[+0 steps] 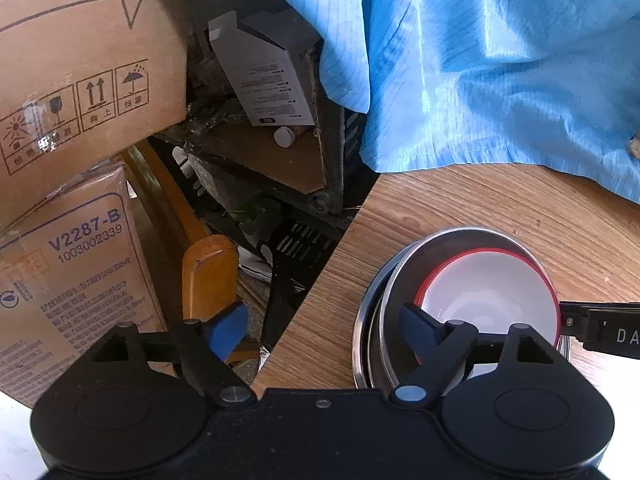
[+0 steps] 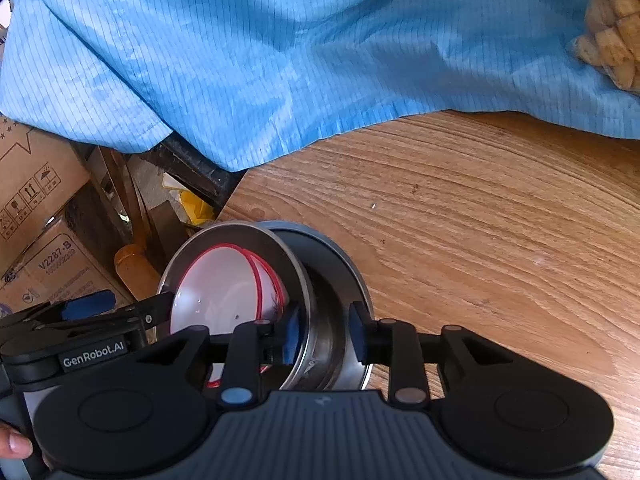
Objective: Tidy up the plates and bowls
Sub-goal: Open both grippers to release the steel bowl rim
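A white bowl with a red rim (image 1: pixel 484 300) (image 2: pixel 224 292) sits tilted inside a steel bowl (image 1: pixel 404 280) (image 2: pixel 240 236), which leans in a second steel dish (image 2: pixel 344 264) at the wooden table's corner. My left gripper (image 1: pixel 320 326) is open, its left finger out past the table edge and its right finger over the steel bowl's rim. My right gripper (image 2: pixel 324 332) is open, its jaws astride the steel bowl's rim, one blue pad (image 2: pixel 292 332) inside and one outside.
A blue cloth (image 2: pixel 280 60) covers the far side of the table (image 2: pixel 480 220). Off the table's left edge are cardboard boxes (image 1: pixel 72 80), a wooden chair back (image 1: pixel 208 272) and clutter. A bag of tan pieces (image 2: pixel 612 28) lies at far right.
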Available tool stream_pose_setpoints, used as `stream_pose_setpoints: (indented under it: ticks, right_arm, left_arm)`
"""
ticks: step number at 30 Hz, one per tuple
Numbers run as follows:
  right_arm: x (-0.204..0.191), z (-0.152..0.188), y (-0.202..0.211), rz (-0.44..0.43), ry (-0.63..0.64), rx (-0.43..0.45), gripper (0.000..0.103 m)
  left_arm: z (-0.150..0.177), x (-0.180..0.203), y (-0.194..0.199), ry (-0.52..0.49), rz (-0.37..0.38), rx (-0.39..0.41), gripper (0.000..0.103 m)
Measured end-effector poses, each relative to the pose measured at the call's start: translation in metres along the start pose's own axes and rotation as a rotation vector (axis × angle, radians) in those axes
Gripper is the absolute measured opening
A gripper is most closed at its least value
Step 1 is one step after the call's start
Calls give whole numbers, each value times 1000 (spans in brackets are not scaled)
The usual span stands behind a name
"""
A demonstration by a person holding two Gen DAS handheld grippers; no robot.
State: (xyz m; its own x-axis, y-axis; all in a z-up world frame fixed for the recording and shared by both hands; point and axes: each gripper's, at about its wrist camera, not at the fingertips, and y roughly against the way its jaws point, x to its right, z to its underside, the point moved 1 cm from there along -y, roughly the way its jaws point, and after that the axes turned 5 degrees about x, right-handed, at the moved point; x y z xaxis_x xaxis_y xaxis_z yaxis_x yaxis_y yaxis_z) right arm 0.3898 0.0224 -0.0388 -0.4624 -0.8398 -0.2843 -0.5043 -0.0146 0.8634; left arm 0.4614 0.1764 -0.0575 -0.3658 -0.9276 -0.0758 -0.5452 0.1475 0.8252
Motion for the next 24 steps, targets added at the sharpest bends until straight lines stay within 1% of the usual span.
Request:
stream_pose_setpoints:
  ticks: [2, 3, 4, 5, 6, 8, 13, 19, 21, 24]
  right_arm:
    - [-1, 0, 3, 12, 10, 13, 36]
    - [-3, 0, 5, 20, 19, 20, 39]
    - [-5, 0, 7, 37, 34, 30, 48]
    - [-7, 1, 8, 84, 54, 42, 68]
    - [-8, 1, 11, 125, 75, 60, 75]
    - [-8, 1, 15, 125, 74, 83, 74]
    - [-12, 2, 21, 154, 107, 113, 76]
    - [-14, 2, 29, 173, 120, 158, 85]
    - [-14, 3, 32, 167, 115, 174, 93]
    - [-13, 7, 35, 158, 112, 205, 99]
  left_arm:
    - [0, -1, 0, 4, -3, 2, 90]
    - [0, -2, 0, 6, -1, 4, 92]
    - [1, -4, 0, 14, -2, 9, 96]
    - [1, -6, 0, 24, -3, 13, 97]
    - [1, -8, 1, 35, -2, 17, 97]
    - [1, -11, 2, 47, -1, 22, 98]
    - [3, -13, 6, 53, 2, 42, 100]
    - [6, -14, 16, 55, 10, 95, 102]
    - [6, -15, 20, 58, 13, 112, 102]
    - [8, -15, 24, 62, 16, 143, 102]
